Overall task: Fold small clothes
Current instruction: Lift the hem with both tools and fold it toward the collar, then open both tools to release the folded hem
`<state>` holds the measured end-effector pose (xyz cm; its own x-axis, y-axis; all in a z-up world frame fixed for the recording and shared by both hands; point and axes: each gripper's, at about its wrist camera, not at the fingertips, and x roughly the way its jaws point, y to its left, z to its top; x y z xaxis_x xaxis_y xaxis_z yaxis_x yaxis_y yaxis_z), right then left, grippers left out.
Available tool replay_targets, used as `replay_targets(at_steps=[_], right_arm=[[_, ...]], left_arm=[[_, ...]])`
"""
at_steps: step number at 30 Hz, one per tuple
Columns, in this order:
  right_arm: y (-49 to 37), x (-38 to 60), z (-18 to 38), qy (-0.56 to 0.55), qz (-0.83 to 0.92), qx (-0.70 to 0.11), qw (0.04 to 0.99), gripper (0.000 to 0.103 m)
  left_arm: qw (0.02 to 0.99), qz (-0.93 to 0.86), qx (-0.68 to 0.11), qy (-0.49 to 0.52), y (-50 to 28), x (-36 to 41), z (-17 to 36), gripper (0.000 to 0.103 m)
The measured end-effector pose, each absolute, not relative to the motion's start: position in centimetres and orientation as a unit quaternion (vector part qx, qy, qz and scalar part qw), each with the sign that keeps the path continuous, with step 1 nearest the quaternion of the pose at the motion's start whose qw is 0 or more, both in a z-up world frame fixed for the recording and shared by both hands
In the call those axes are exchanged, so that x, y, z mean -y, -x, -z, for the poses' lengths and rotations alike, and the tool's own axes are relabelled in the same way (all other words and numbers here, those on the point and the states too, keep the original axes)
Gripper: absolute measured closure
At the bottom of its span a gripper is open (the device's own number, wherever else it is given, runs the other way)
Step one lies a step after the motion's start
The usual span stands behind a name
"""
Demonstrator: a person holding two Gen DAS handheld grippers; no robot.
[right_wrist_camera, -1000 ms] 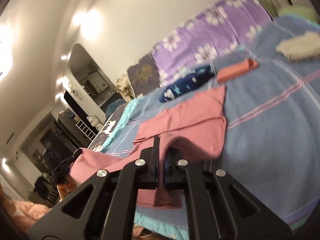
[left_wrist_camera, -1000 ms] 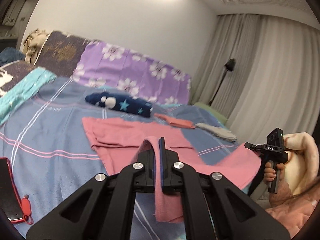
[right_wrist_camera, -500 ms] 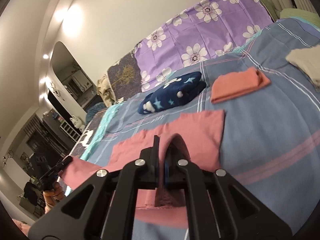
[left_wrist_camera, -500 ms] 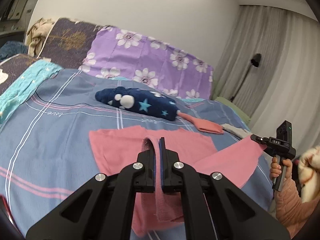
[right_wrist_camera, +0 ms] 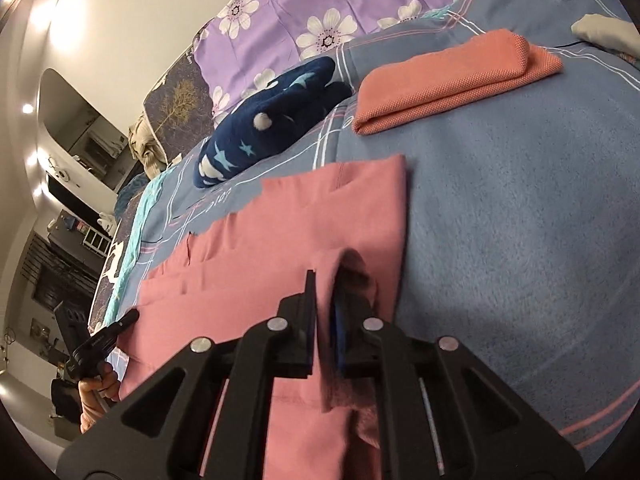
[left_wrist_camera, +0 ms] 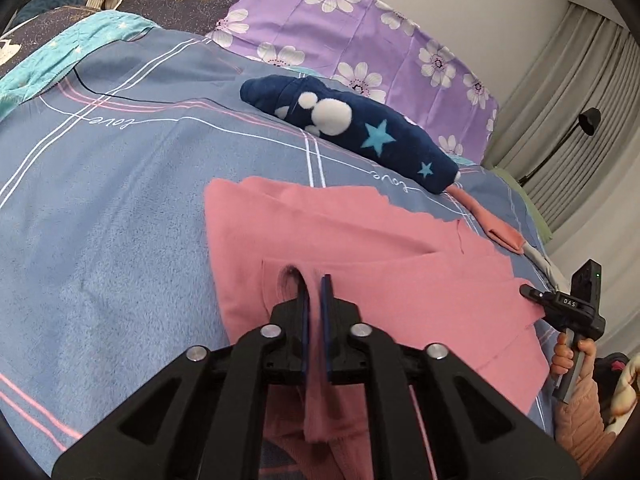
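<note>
A pink garment (left_wrist_camera: 360,248) lies spread on the blue bedspread (left_wrist_camera: 100,200). My left gripper (left_wrist_camera: 315,284) is shut on its near left edge, with a fold of pink cloth pinched between the pads. My right gripper (right_wrist_camera: 325,280) is shut on the near right edge of the same garment (right_wrist_camera: 280,240). The held edge is doubled over the lower layer. The right gripper also shows at the right of the left wrist view (left_wrist_camera: 532,292). The left gripper shows at the lower left of the right wrist view (right_wrist_camera: 130,316).
A folded navy star-print garment (left_wrist_camera: 360,124) lies beyond the pink one. A folded orange cloth (right_wrist_camera: 452,80) and a pale folded item (right_wrist_camera: 604,28) lie further right. A purple flowered cover (left_wrist_camera: 360,32) runs along the back. Curtains (left_wrist_camera: 560,100) hang at the right.
Both grippers have carried the held pink edge forward and down over the rest of the garment, toward the navy bundle. Both stay shut on the cloth.
</note>
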<state>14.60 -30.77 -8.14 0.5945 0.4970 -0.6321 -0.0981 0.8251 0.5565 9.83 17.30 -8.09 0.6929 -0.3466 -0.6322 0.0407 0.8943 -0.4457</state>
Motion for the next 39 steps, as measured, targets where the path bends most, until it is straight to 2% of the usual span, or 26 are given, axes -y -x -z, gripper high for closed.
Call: replay_targets(at_steps=[1,2,6,7,8,10,16,20,21,22,23,24,25,28,33,38,39], right_arm=[[-14.1,30.9,7.9,-0.239,-0.177,-0.415,0.860,0.082],[-13.6,31.0,7.5,-0.235,-0.183,-0.412,0.861,0.080],[-11.6,31.0,6.6,-0.208,-0.195,-0.412,0.865,0.078],[-11.2,30.9,6.5,-0.202,-0.198,-0.415,0.865,0.080],[-10.9,30.9,6.5,-0.197,-0.201,-0.417,0.864,0.092],[-10.4,30.7,6.3,-0.191,-0.205,-0.417,0.865,0.094],[-11.7,31.0,3.2,-0.230,-0.234,-0.373,0.868,0.095],[-18.0,31.4,0.7,-0.245,-0.199,-0.344,0.884,0.095],[-19.7,31.3,0.8,-0.241,-0.185,-0.349,0.887,0.095],[-21.5,31.3,1.3,-0.242,-0.164,-0.360,0.886,0.091],[-22.5,31.4,1.9,-0.247,-0.144,-0.370,0.884,0.082],[-23.2,31.6,2.6,-0.254,-0.131,-0.381,0.879,0.075],[-23.7,31.5,3.2,-0.256,-0.134,-0.388,0.875,0.069],[-23.4,30.8,4.2,-0.212,-0.142,-0.394,0.883,0.068],[-23.4,30.8,6.2,-0.197,-0.160,-0.418,0.872,0.061],[-23.5,29.2,6.1,-0.174,-0.196,-0.418,0.870,0.054],[-23.5,28.9,6.0,-0.170,-0.202,-0.418,0.869,0.054]], left_arm=[[0.898,0.112,-0.374,0.204,-9.3,-17.3,7.7,0.082],[0.899,0.117,-0.371,0.203,-8.7,-17.3,7.5,0.079],[0.896,0.126,-0.387,0.180,-6.6,-16.6,7.5,0.078],[0.893,0.123,-0.395,0.177,-6.6,-16.4,7.7,0.078],[0.891,0.120,-0.403,0.173,-6.4,-16.3,7.9,0.078],[0.892,0.120,-0.404,0.165,-5.8,-16.1,7.9,0.098],[0.893,0.165,-0.371,0.196,-6.8,-16.0,4.4,0.098],[0.905,0.151,-0.341,0.204,-11.6,-16.0,1.7,0.098],[0.909,0.138,-0.336,0.206,-12.7,-16.2,1.5,0.096],[0.911,0.117,-0.336,0.208,-14.6,-16.6,1.8,0.076],[0.910,0.095,-0.347,0.207,-16.0,-16.9,2.3,0.063],[0.905,0.055,-0.366,0.209,-17.2,-17.3,3.2,0.056],[0.902,0.044,-0.374,0.210,-17.6,-17.5,3.7,0.056],[0.901,0.064,-0.385,0.190,-17.6,-17.2,5.1,0.050],[0.890,0.097,-0.410,0.172,-17.8,-17.4,7.2,0.041],[0.886,0.110,-0.424,0.150,-19.1,-16.5,8.3,0.043],[0.887,0.113,-0.423,0.144,-19.2,-16.2,8.3,0.054]])
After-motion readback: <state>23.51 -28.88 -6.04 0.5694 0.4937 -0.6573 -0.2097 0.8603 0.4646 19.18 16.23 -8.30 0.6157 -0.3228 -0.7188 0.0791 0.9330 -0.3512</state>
